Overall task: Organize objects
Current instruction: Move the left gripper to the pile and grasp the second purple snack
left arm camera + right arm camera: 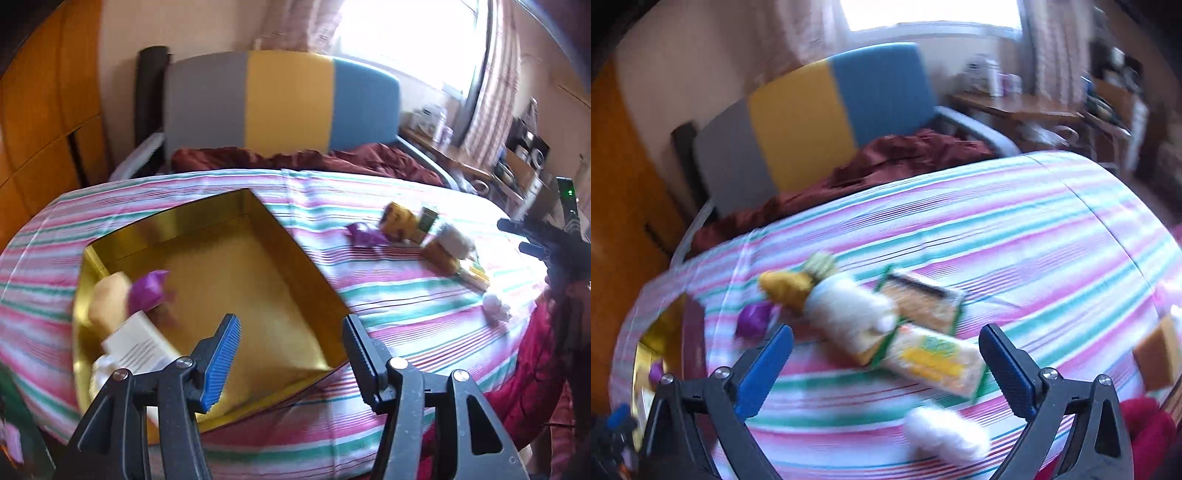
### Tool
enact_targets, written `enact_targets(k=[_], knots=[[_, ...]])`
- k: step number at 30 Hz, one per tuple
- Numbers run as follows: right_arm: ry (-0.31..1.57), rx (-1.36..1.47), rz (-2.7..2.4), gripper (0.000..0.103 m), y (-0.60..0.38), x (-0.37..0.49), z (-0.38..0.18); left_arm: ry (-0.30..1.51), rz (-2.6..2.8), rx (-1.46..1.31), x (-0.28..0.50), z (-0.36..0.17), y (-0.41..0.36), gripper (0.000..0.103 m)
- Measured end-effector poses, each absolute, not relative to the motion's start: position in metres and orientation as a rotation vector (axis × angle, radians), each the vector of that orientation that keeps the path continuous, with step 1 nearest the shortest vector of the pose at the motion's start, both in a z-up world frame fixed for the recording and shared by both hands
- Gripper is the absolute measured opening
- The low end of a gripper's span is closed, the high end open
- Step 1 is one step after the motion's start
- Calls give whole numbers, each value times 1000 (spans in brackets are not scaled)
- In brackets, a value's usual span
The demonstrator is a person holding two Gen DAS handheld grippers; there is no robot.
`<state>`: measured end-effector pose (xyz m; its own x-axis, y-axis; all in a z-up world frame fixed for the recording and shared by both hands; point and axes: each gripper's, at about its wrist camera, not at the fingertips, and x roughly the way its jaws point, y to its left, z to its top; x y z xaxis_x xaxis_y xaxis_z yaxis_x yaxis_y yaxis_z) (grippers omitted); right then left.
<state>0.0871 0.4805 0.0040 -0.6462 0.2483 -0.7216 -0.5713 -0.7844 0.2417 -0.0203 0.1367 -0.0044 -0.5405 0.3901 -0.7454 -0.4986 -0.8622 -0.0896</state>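
1. The left hand-held gripper (291, 354) is held released, empty, above the gold box (236, 258) on the striped bed (406, 317).
2. The right hand-held gripper (886, 365) is spread empty over the green-edged packet (938, 360), its long axis lying diagonally; its print is blurred beyond reading.

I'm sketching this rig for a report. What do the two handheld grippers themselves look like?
Both are black plastic with silver rivets. The left gripper has one blue ribbed pad and one black ribbed pad. The right gripper has blue pads on both fingers. No cables or sleeves show clearly.
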Motion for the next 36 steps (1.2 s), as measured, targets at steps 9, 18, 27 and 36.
enact_targets(k=[9,18,27,36], knots=[[937,-855,2314,102,523,111,-12,167,2225,-1201,-51,-8,215,58],[1011,-847,2355,103,519,113,-14,211,2203,-1327,-99,-34,291,63],[1074,-857,2377,103,522,110,-18,292,2202,-1385,-153,-65,337,64],[1103,-864,2378,103,522,110,-20,332,2155,-1417,-176,-94,365,44]])
